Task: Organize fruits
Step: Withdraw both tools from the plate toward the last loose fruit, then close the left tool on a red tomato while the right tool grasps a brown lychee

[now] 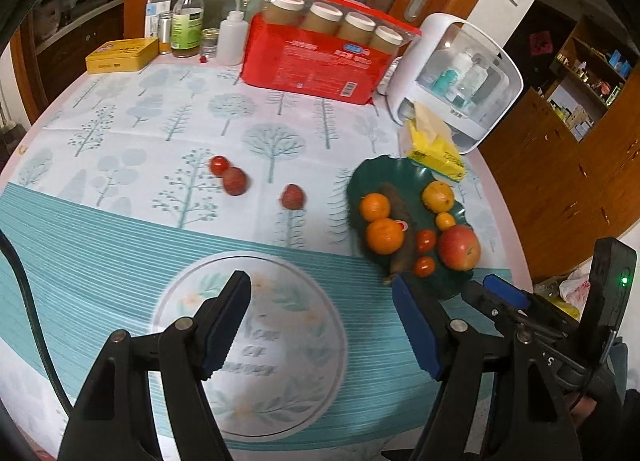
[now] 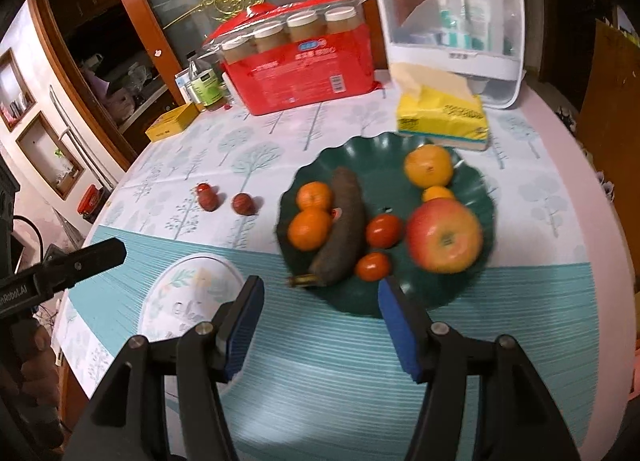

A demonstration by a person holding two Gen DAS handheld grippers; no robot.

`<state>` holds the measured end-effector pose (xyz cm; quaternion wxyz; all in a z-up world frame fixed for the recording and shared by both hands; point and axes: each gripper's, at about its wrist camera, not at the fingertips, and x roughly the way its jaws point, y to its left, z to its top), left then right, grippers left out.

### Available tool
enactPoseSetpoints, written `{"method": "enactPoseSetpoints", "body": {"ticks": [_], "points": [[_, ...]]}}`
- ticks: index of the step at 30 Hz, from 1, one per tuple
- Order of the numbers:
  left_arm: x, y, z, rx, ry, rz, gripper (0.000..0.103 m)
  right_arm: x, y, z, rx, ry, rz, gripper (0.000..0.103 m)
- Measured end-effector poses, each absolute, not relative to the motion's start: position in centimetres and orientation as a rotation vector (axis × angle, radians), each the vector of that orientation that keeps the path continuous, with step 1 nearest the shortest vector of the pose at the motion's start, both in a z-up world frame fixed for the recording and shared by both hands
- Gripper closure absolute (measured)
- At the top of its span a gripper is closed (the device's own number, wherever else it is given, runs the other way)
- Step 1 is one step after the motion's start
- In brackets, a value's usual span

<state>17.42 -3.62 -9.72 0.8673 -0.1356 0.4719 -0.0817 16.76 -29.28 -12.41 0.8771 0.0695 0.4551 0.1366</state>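
1. Left gripper point(image 1: 322, 325): jaws wide apart, nothing between them, above the striped part of the tablecloth point(image 1: 120, 245), over its round printed emblem point(image 1: 256, 341).
2. Right gripper point(image 2: 320, 325): jaws apart, empty, just short of the near rim of the plate point(image 2: 384, 161); also seen at the right edge of the left view.
3. Green scalloped plate: on the tablecloth, right of centre, holding an apple point(image 2: 444, 235), two oranges point(image 2: 310, 229) touching each other, a dark banana point(image 2: 344, 221) beside them, two tomatoes point(image 2: 383, 230), a large yellow citrus point(image 2: 429, 165) at the far side and a small one point(image 2: 438, 194) between it and the apple.
4. Off the plate, to its left on the tree print: a lone red fruit point(image 1: 293, 197), and farther left another red fruit point(image 1: 234, 180) touching a small tomato point(image 1: 219, 165).
5. Behind the plate: yellow tissue pack point(image 2: 442, 117), just beside the rim.
6. Far edge: red jar pack point(image 1: 316, 57), white case point(image 1: 460, 81), yellow tin point(image 1: 122, 55), bottles point(image 1: 186, 19).
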Motion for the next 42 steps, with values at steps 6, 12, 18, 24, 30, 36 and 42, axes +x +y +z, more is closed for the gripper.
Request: {"method": "enactPoseSetpoints", "body": {"ticks": [6,12,18,24,30,36,42], "points": [[17.7,0.1,-9.7,-0.255,1.013,-0.169,0.031,17.2,-25.6,-13.0,0.199,0.974,0.29,0.043],[19.0,3.4,-10.0,-0.216,1.047,-0.171,0.031,17.9,-22.3,-13.6,0.249,0.993,0.281,0.043],[21.2,6.0,-10.4,-0.151,1.077,-0.197,0.031,19.3,-19.8,-15.0,0.321,1.022,0.257,0.043],[24.2,7.8,-10.1,-0.057,1.077,-0.227,0.031,20.7,-18.1,-16.6,0.417,1.027,0.216,0.043],[27.7,8.6,-9.9,0.032,1.074,-0.265,0.031,22.5,-16.8,-18.0,0.481,1.03,0.167,0.043],[31.9,8.6,-10.1,0.056,1.057,-0.3,0.031,24.6,-15.8,-19.0,0.483,1.019,0.115,0.043],[35.7,8.3,-12.2,0.012,1.081,-0.306,0.031,26.4,-15.0,-20.2,0.467,1.025,0.095,0.043]]}}
